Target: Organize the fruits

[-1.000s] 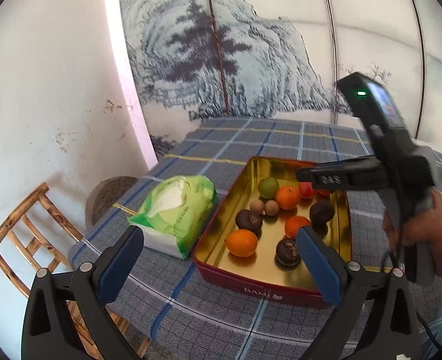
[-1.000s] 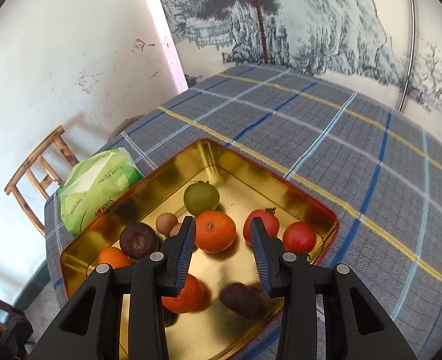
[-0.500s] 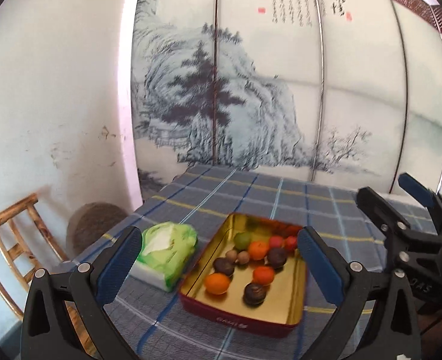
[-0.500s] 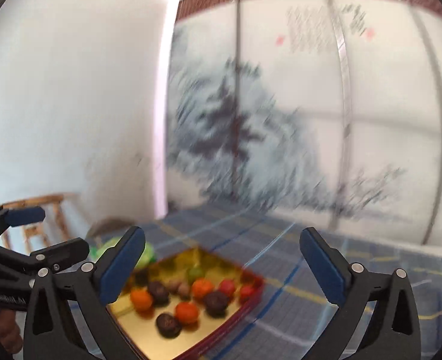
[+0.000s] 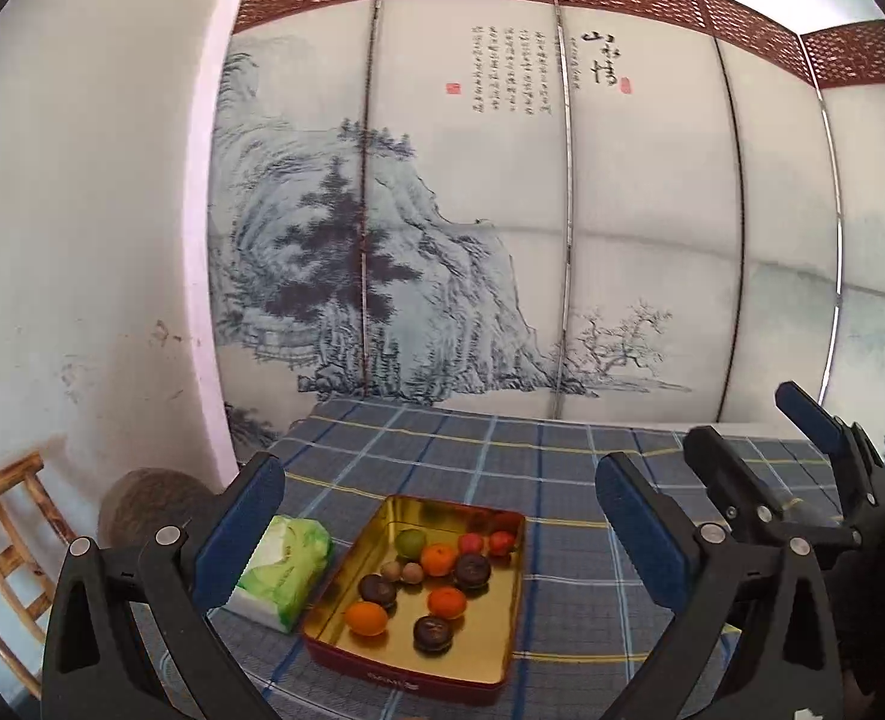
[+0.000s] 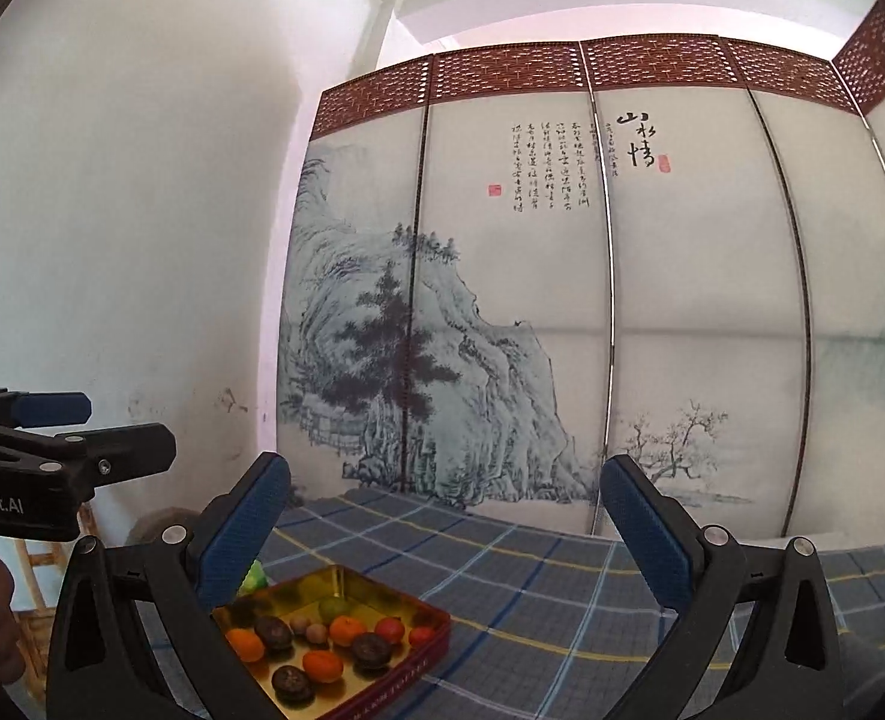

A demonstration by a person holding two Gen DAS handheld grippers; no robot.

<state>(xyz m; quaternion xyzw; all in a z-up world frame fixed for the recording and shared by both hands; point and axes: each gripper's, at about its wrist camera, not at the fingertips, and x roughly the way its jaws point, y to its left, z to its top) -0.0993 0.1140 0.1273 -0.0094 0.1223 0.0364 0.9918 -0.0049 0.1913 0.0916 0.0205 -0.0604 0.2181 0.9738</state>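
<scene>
Both pairs of fingers stand spread wide and hold nothing: the left gripper (image 5: 439, 534) frames the lower middle of its view, the right gripper (image 6: 445, 531) likewise. Both hang well above and back from the tin (image 5: 505, 648), which sits low in the frame on the checked tablecloth (image 5: 562, 468). Inside lie the fruits: oranges (image 5: 366, 618), dark round ones (image 5: 432, 634), red ones (image 5: 501, 542), a green one (image 5: 410, 542). A tissue pack (image 5: 286, 570) lies just beside the tin. Probably best to pick one kind, drop straight over a single fruit, and close gently so neighbours don't roll.
</scene>
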